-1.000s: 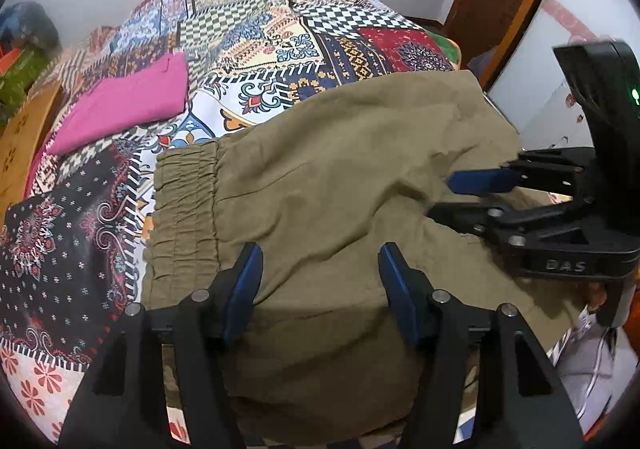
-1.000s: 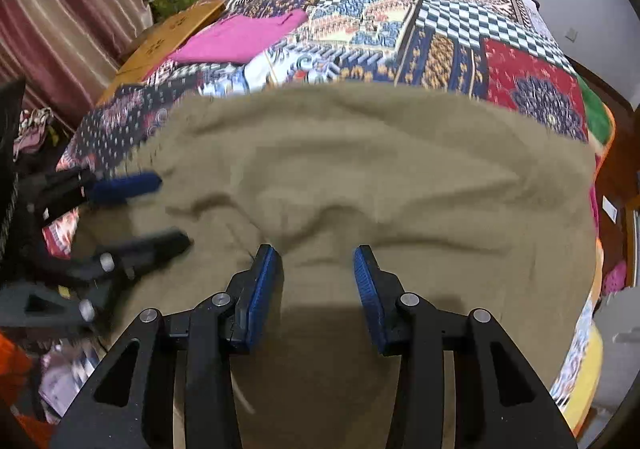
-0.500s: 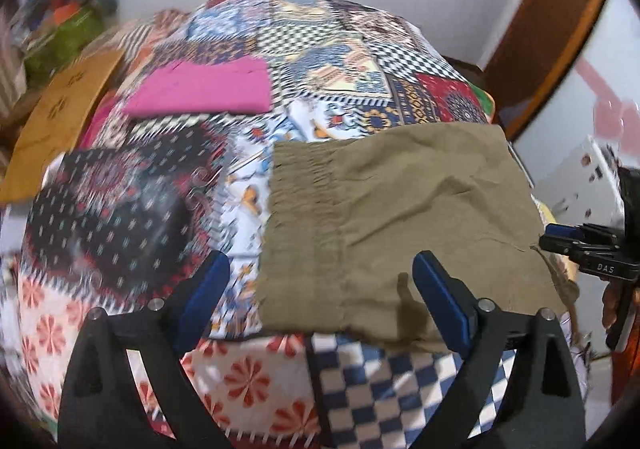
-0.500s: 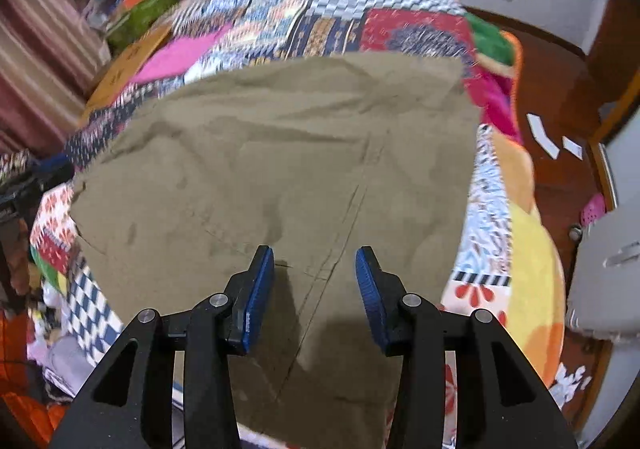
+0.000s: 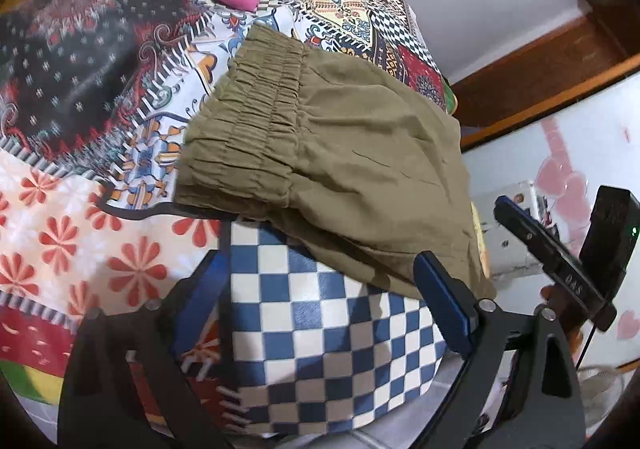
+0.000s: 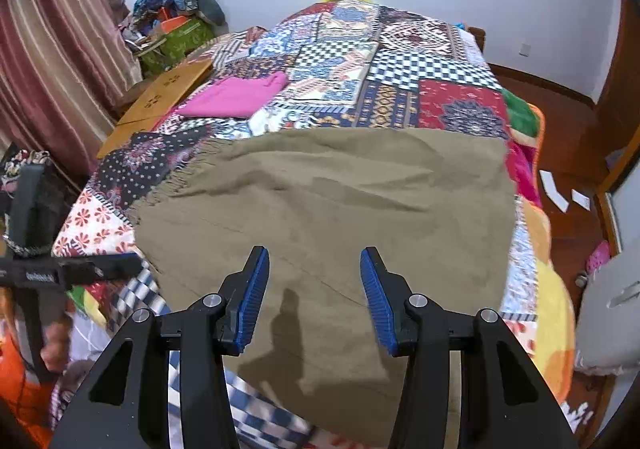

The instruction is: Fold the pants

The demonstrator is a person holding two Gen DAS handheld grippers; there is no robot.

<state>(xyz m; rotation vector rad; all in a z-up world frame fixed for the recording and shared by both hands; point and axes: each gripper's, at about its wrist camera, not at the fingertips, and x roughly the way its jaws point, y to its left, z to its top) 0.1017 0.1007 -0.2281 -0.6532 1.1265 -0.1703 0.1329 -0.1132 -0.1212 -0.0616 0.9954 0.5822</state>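
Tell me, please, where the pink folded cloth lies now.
The pink folded cloth lies on the patchwork quilt, at upper left in the right wrist view, beyond the olive pants and apart from them.

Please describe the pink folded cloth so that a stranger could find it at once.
Look at the bed under the patchwork quilt. The pink folded cloth lies flat on its far left part, beyond the olive pants. It alone is plain bright pink.

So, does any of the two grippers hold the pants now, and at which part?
Nothing is held. The left gripper and the right gripper are both open, with no cloth between the fingers. The olive pants lie free on the bed.
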